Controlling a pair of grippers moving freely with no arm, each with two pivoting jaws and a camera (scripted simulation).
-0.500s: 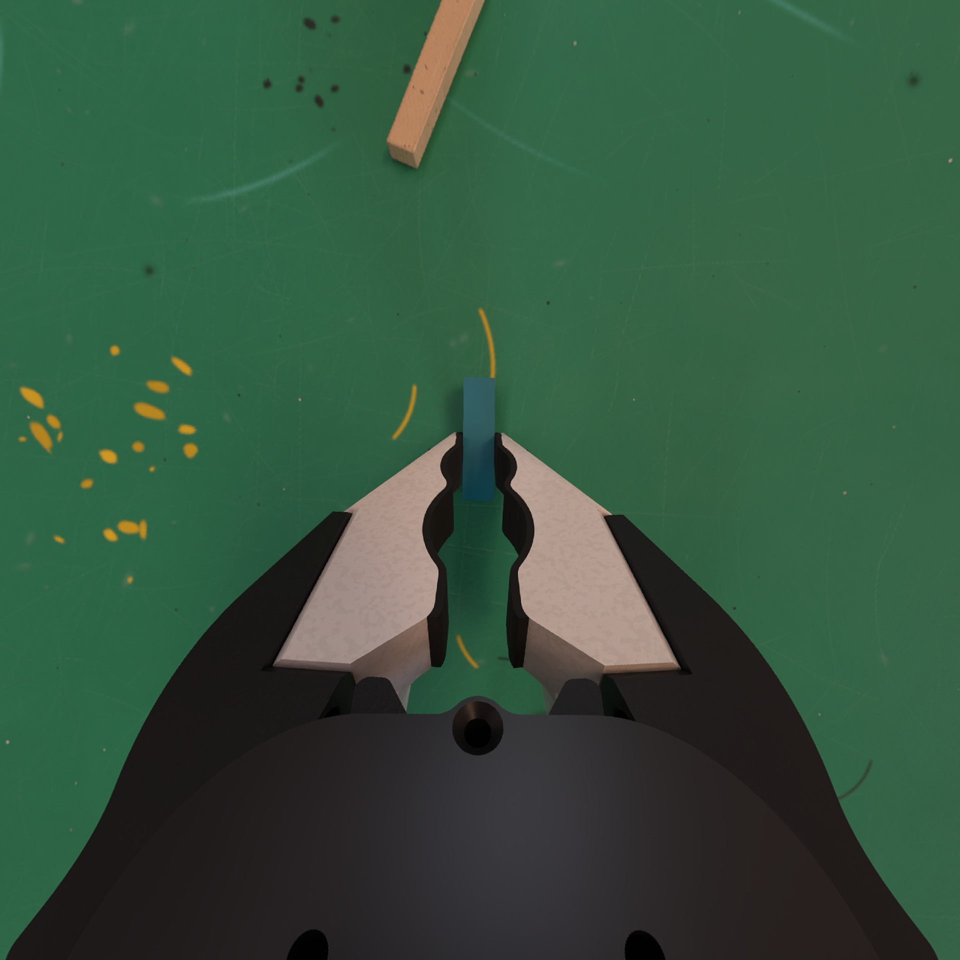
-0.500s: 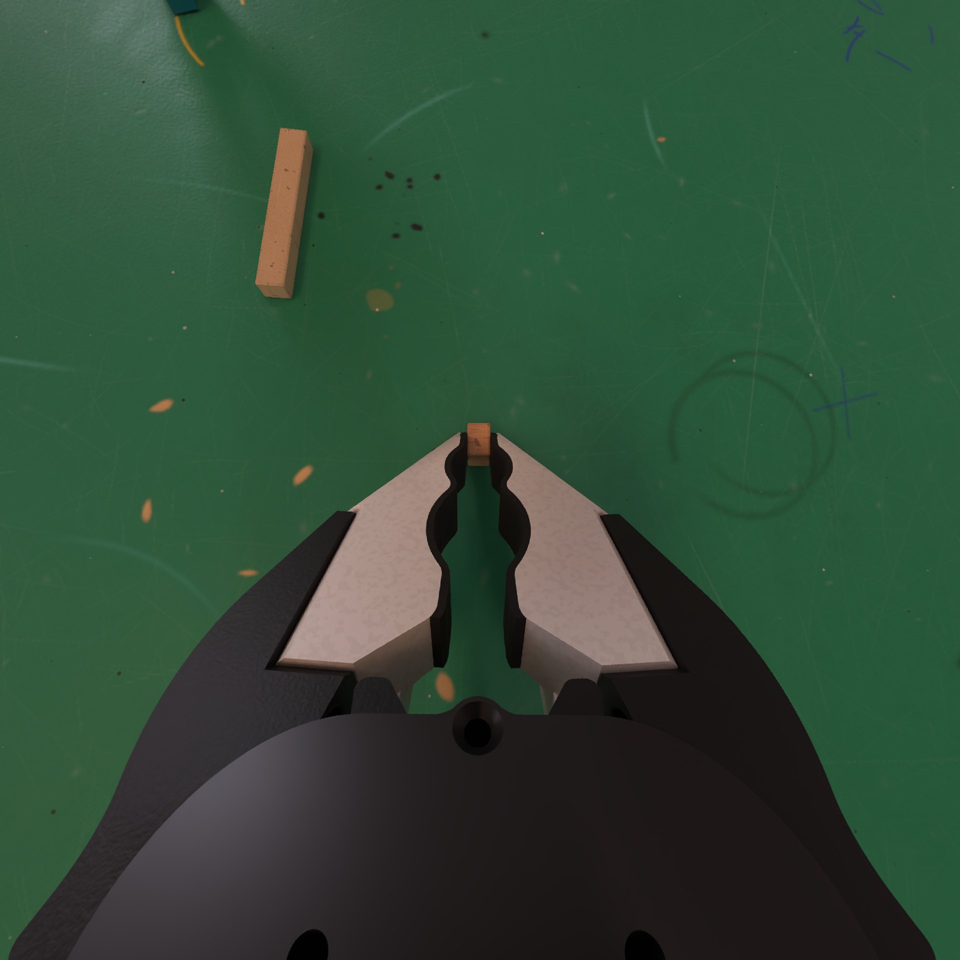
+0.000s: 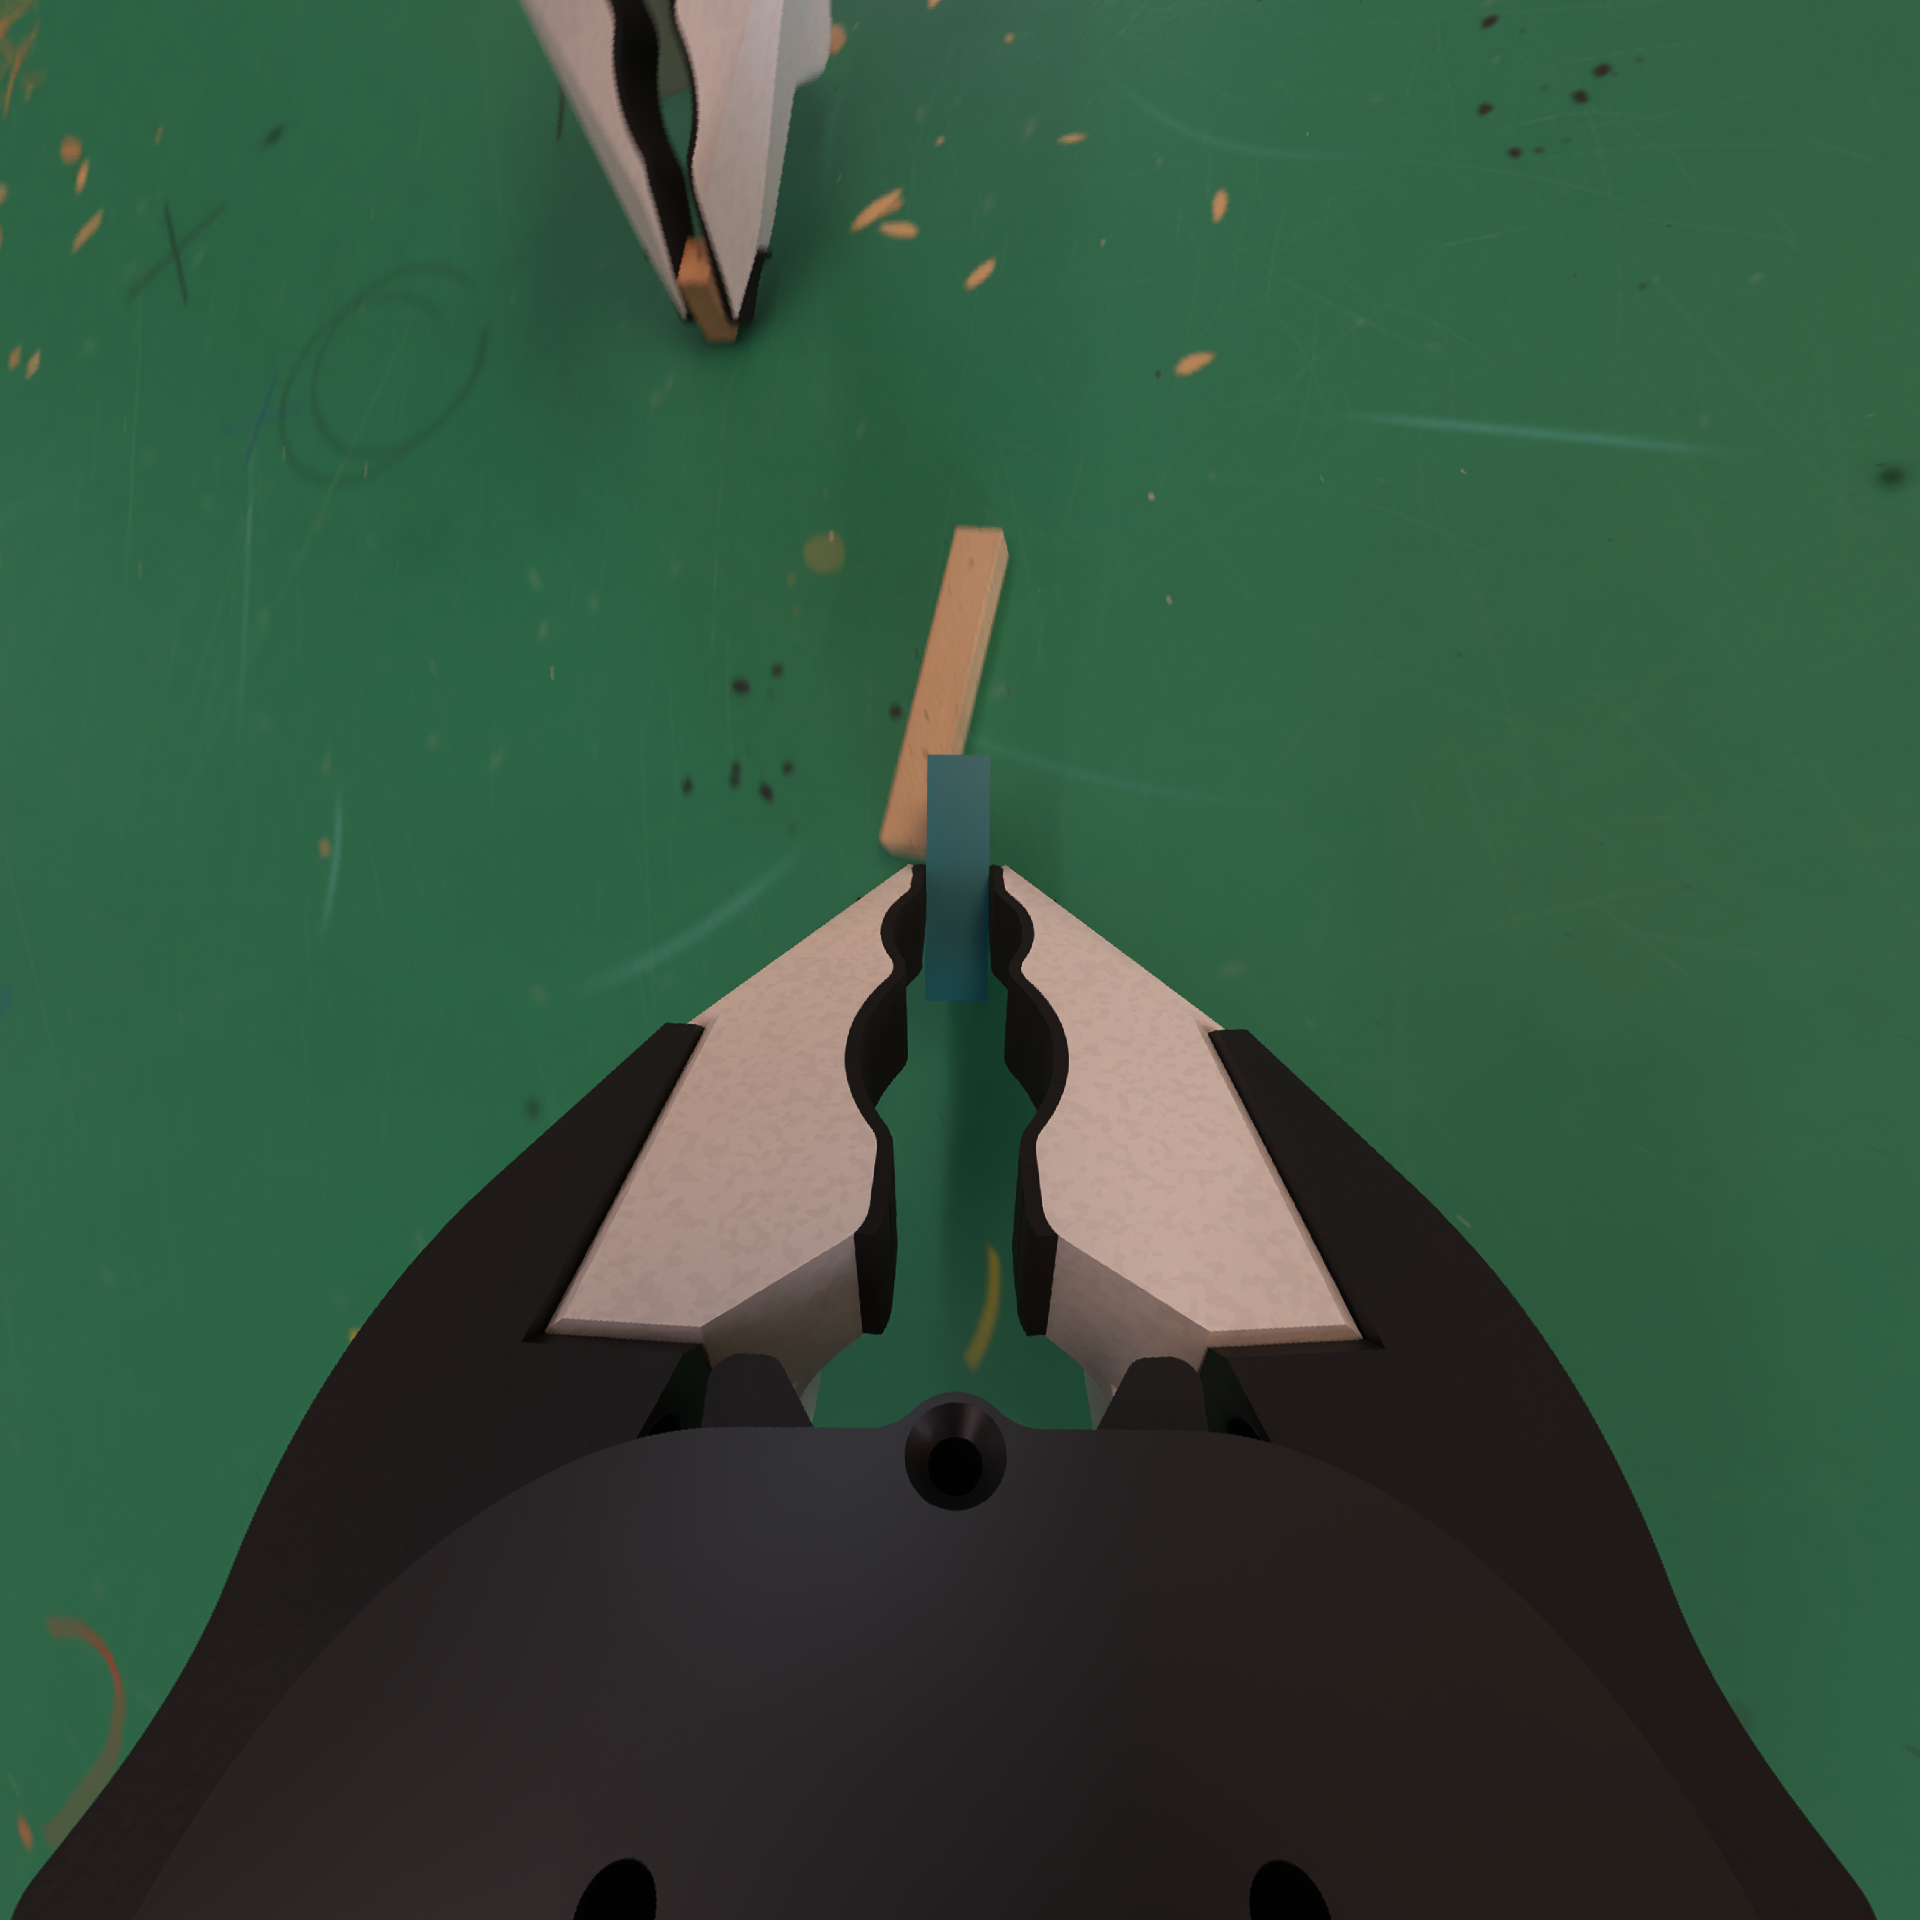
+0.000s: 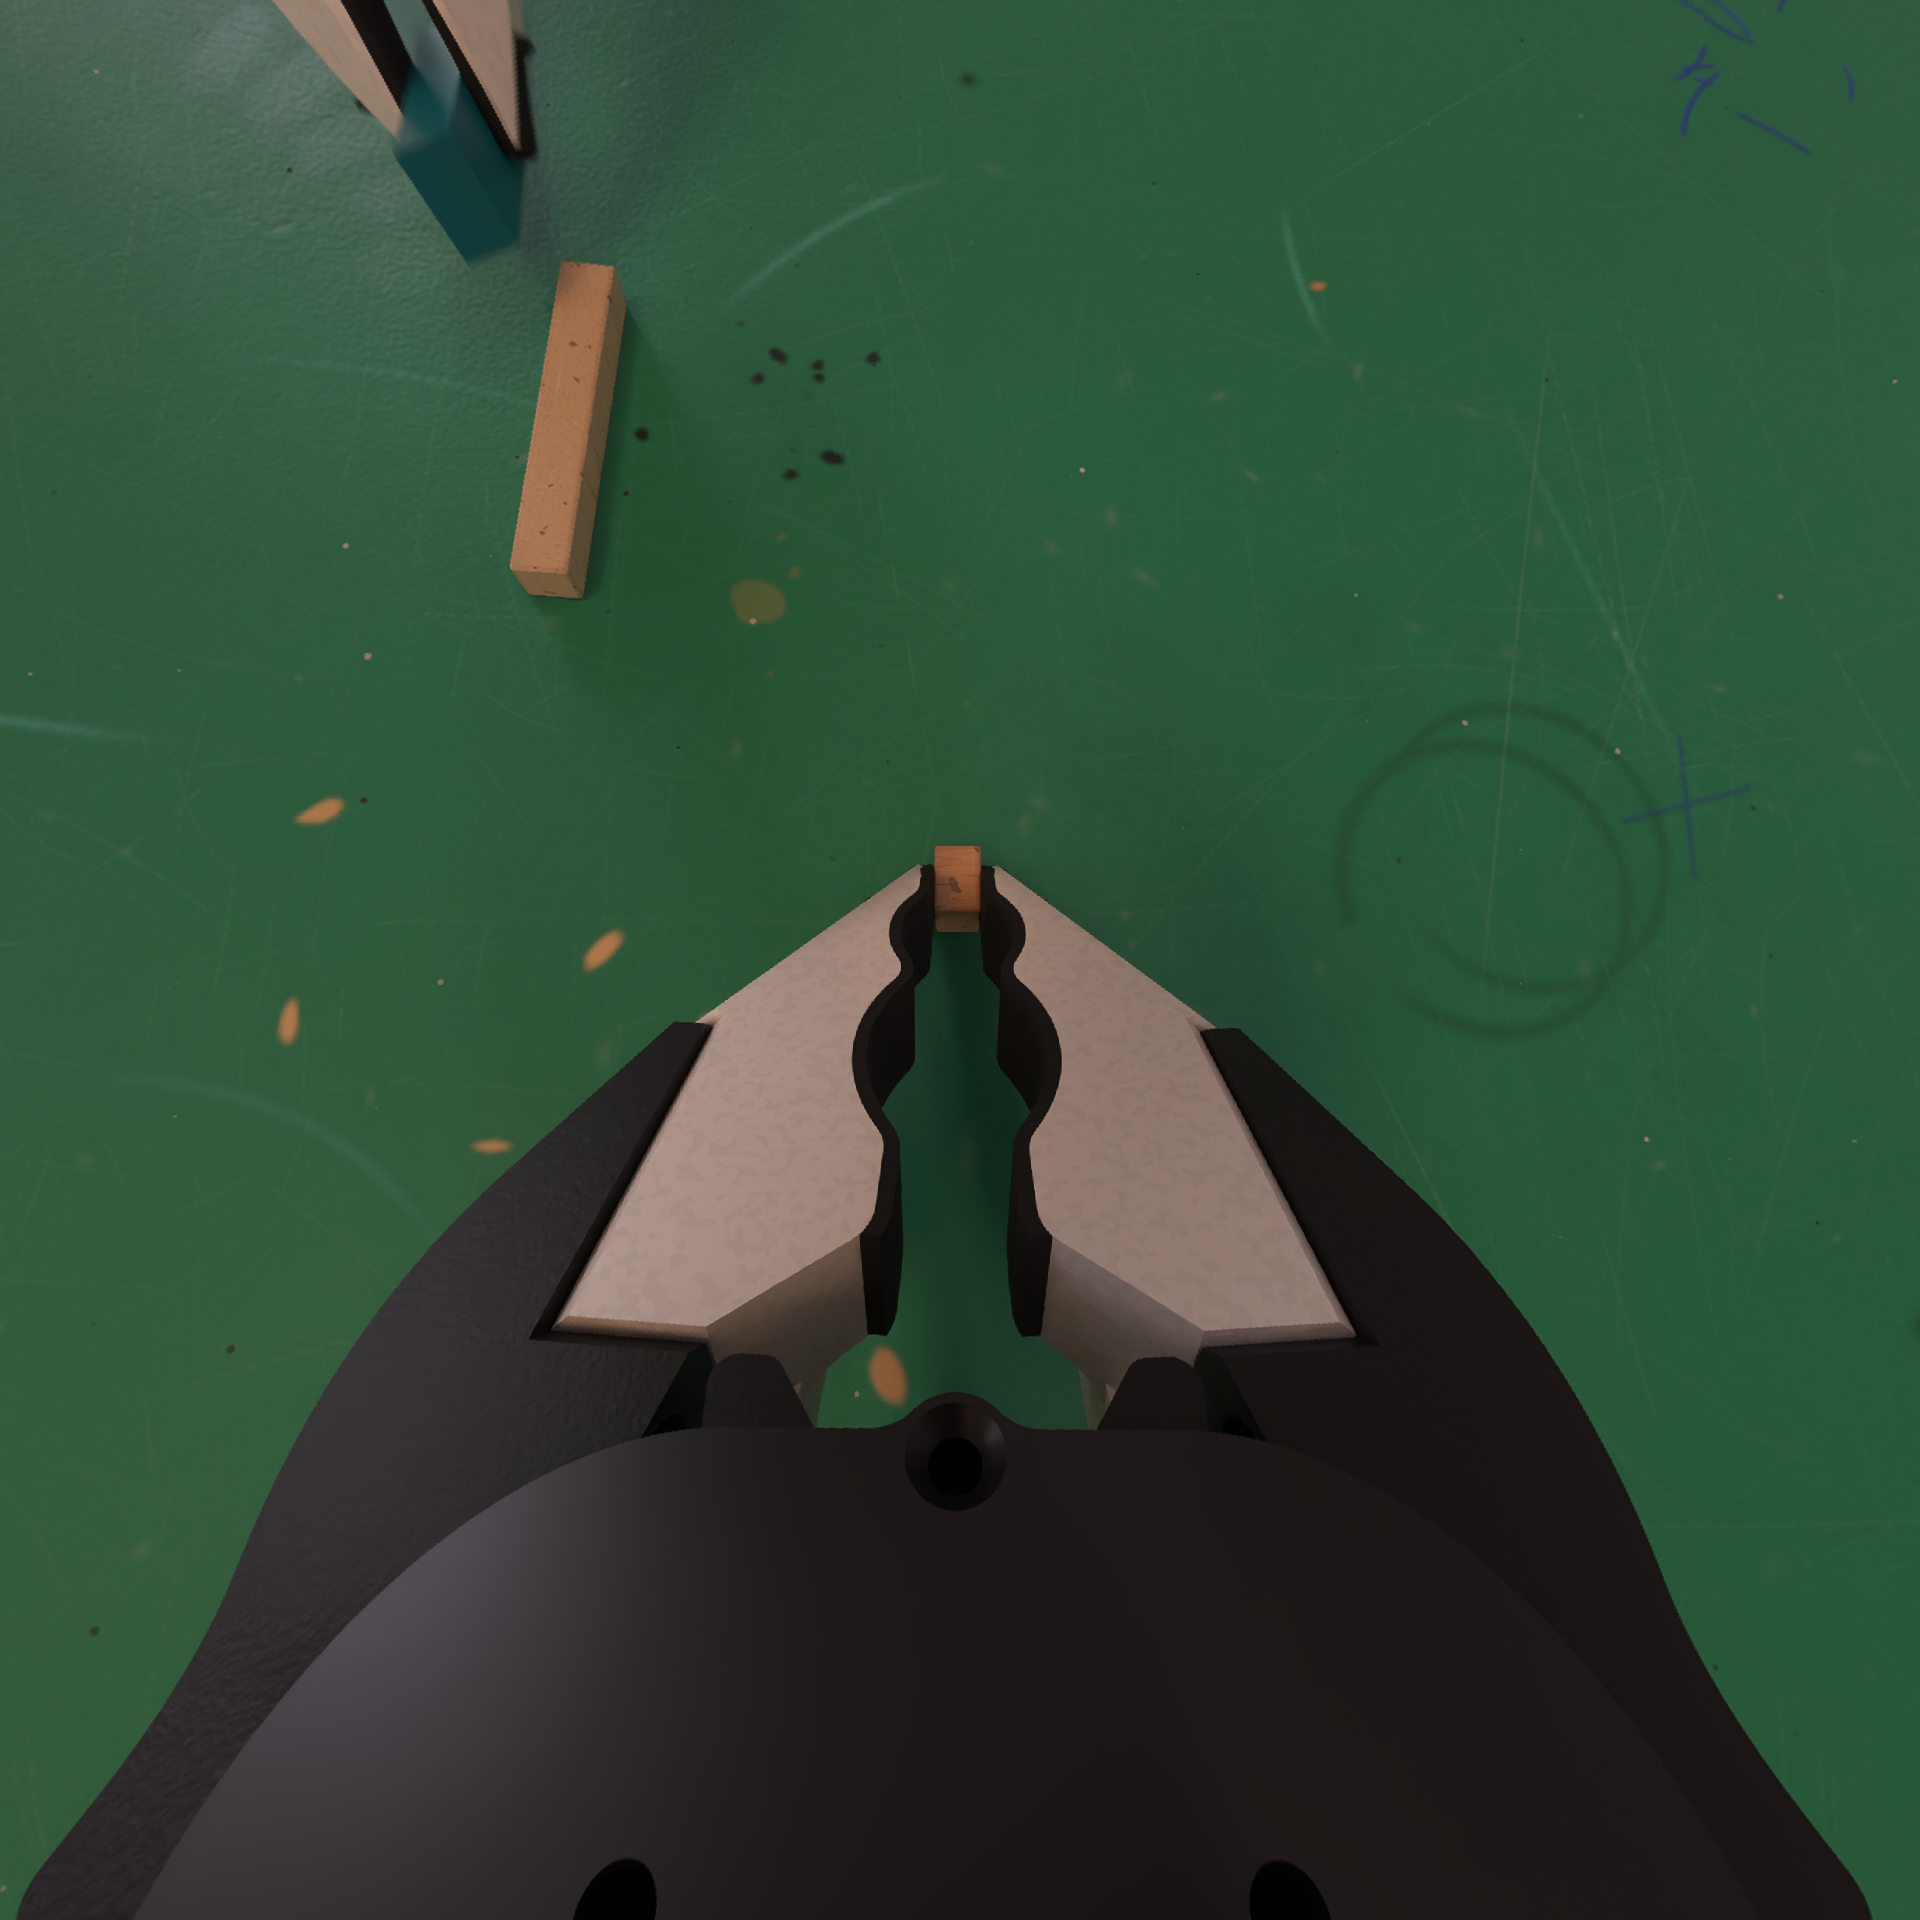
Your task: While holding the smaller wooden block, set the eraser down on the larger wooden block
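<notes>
My left gripper (image 3: 956, 883) is shut on a teal eraser (image 3: 957, 831), which sticks out past the fingertips and overlaps the near end of the larger wooden block (image 3: 951, 675), a long pale bar lying flat on the green mat. My right gripper (image 4: 956, 883) is shut on the smaller wooden block (image 4: 957, 885), a small tan piece held at the fingertips above the mat. In the right wrist view the larger block (image 4: 569, 431) lies at upper left, with the left gripper (image 4: 457, 114) and eraser (image 4: 462, 187) just beyond its far end. The left wrist view shows the right gripper (image 3: 717, 301) holding the small block (image 3: 707, 291).
The green mat (image 4: 1143, 623) carries scratches, black specks (image 4: 810, 374), orange paint flecks (image 3: 883, 213) and a drawn circle (image 4: 1496, 862). No other objects lie near the blocks.
My left gripper has carried the eraser toward the larger block, whose near end now sits just behind the eraser. The right gripper came into the left wrist view. The right gripper's grip is unchanged.
</notes>
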